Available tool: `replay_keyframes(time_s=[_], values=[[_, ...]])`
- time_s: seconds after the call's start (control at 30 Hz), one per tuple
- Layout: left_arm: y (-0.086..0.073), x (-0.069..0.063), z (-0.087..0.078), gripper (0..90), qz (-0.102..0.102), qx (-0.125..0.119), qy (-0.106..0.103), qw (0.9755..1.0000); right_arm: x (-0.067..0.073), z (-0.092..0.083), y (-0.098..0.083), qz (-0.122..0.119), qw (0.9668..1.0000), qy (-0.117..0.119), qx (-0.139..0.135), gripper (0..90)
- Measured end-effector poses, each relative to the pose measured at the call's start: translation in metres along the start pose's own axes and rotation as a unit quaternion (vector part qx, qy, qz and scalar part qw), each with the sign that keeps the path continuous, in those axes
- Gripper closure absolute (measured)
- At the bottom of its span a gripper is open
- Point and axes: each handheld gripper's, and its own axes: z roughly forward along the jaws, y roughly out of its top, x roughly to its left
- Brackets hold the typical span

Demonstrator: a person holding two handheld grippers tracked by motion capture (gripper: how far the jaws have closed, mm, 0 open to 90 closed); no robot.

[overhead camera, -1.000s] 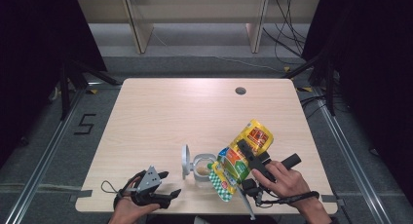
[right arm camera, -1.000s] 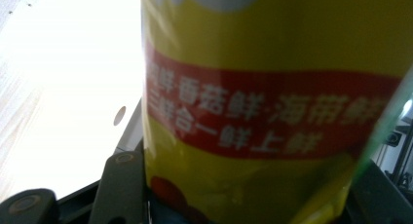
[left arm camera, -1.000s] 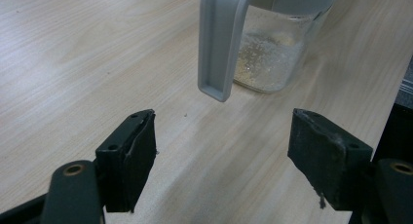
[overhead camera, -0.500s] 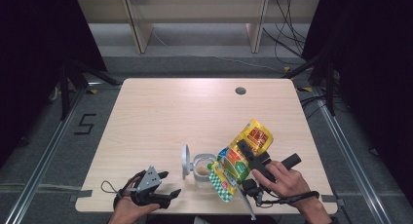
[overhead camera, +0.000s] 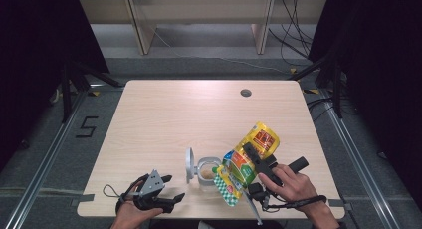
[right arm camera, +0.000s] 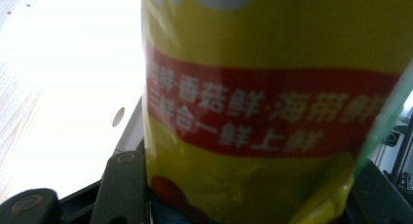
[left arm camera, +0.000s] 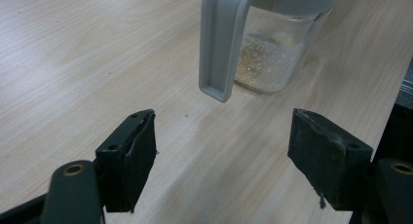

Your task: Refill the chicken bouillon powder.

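Pale wood-grain tabletop (overhead camera: 164, 119) spreads bare across its far and left parts, leaving broad open room there, with a small round grommet hole (overhead camera: 245, 93) near the far edge. All the work sits close to the near edge. A small clear glass jar (overhead camera: 207, 173) holding a shallow layer of pale grains stands upright just in from that edge, its grey hinged lid (overhead camera: 189, 165) flipped up on its left side. In the left gripper view the jar (left arm camera: 272, 63) and the hanging lid (left arm camera: 221, 44) stand ahead of the jaws with a strip of bare table between.

The left gripper (overhead camera: 169, 191) rests at the near-left edge, its jaws spread wide and holding nothing, well apart from the jar.

The right gripper (overhead camera: 256, 159) is clamped on a yellow plastic pouch with red and green printing (overhead camera: 246, 164), which is tilted, its lower end slanting down over the jar's open mouth. In the right gripper view the pouch (right arm camera: 272, 97) sits squeezed between the jaws. To the right of that hand, bare table runs to the right edge.
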Motion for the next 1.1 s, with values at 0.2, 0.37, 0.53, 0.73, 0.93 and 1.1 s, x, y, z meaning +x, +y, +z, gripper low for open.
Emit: replay_keyframes(time_s=[0.2, 0.37, 0.53, 0.73, 0.93, 1.1], values=[[-0.0001, 0.0001, 0.0000, 25.3, 0.002, 0.000, 0.001, 1.0000, 0.0006, -0.0007, -0.0002, 0.004, 1.0000, 0.000, 0.002, 48.0], [-0.0001, -0.0001, 0.0000, 25.3, 0.002, -0.003, 0.001, 1.0000, -0.0003, -0.0008, -0.0012, -0.001, 1.0000, -0.004, 0.000, 48.7], [-0.0001, 0.0000, 0.0001, 25.3, 0.004, -0.003, 0.002, 1.0000, -0.0001, -0.0011, -0.0017, 0.001, 1.0000, -0.005, -0.001, 48.8], [0.0000, 0.0000, 0.0002, 25.3, 0.000, -0.001, -0.001, 1.0000, -0.0002, -0.0020, -0.0022, 0.003, 1.0000, -0.003, 0.001, 48.9], [0.0000, 0.0000, 0.0003, 25.3, 0.001, -0.004, 0.001, 1.0000, -0.0003, -0.0014, -0.0027, -0.002, 0.9999, -0.010, -0.002, 48.9], [0.0003, 0.0015, -0.0008, 25.3, 0.009, 0.007, 0.001, 0.9999, 0.0012, -0.0014, -0.0038, 0.004, 1.0000, -0.007, 0.001, 49.0]])
